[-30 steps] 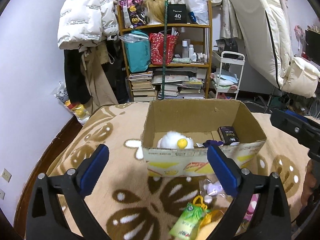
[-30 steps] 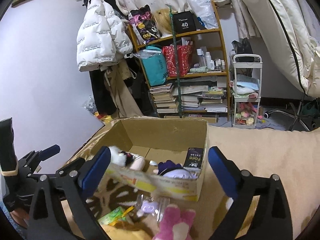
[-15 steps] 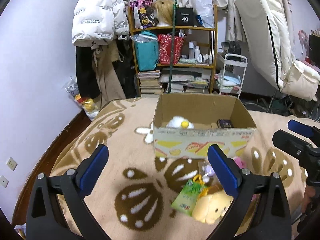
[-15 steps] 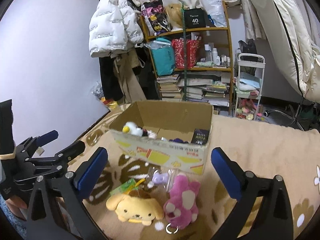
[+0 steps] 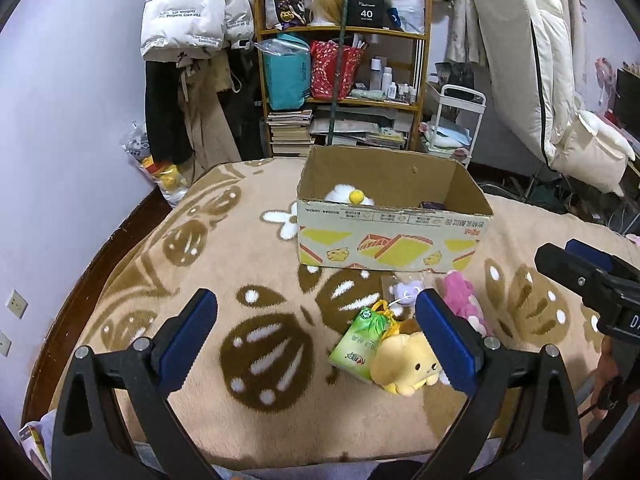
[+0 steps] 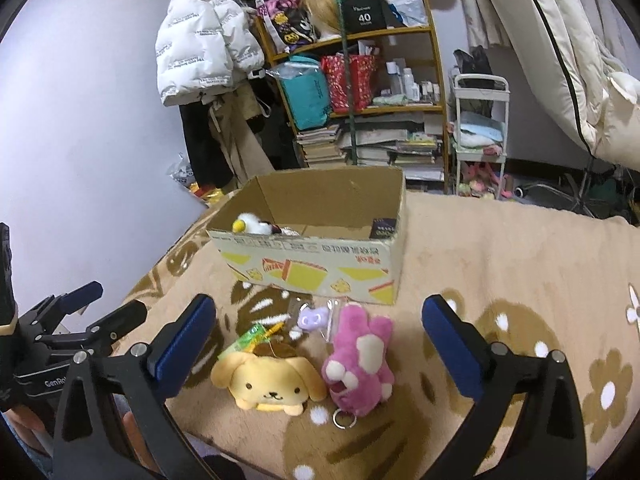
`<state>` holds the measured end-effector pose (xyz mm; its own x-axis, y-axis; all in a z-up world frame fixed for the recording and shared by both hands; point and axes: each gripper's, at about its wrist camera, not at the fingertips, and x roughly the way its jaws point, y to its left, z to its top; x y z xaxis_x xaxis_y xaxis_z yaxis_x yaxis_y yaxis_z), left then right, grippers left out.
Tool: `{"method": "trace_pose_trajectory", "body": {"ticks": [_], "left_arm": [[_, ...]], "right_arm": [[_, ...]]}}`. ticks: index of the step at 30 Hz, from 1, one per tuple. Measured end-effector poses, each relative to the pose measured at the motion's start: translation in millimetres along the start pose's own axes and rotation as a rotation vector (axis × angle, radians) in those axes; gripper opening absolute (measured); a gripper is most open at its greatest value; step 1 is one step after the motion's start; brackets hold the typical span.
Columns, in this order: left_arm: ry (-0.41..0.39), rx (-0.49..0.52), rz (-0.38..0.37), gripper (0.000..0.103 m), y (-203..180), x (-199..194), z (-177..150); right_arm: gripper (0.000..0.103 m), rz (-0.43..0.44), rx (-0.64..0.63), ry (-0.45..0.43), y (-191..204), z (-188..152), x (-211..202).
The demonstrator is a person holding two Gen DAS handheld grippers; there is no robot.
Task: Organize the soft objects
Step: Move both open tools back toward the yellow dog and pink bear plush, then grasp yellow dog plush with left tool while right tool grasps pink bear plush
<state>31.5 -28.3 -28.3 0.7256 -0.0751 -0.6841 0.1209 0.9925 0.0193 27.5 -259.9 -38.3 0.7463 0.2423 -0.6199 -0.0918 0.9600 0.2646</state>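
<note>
Cluttered bedroom backdrop: a white puffer jacket hangs on the wall at the left, next to a wooden shelf stuffed with bags, bottles and stacks of books. Everything sits on a tan blanket with brown and white flower shapes.

Going left to right, the left gripper hovers low over the blanket with its blue-padded fingers wide apart and nothing between them. Just beyond its right finger lies a green packet touching a yellow dog plush, which lies face up. Right beside that is a pink bunny plush with a key ring at its near end, and a small purple charm in clear wrap sits between the toys and the cardboard box. The open box holds a white plush with a yellow beak at its left end and a dark packet at its right. The right gripper is spread open too, empty, with both plushes framed between its fingers.
</note>
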Motion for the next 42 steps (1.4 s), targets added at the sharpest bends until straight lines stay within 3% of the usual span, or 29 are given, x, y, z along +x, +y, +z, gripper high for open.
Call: {"method": "trace_pose_trajectory", "body": {"ticks": [18, 30, 42], "left_arm": [[0.085, 0.015, -0.004, 0.098, -8, 41, -2], [0.16, -0.01, -0.056, 0.098, -13, 71, -1], [0.2, 0.098, -0.066, 0.098, -41, 82, -13]], "right_arm": [[0.103, -0.068, 0.026, 0.093, -9, -2, 34], [0.103, -0.097, 0.083, 0.165, -23, -6, 64], [0.103, -0.162, 0.151, 0.29, -42, -16, 96]]}}
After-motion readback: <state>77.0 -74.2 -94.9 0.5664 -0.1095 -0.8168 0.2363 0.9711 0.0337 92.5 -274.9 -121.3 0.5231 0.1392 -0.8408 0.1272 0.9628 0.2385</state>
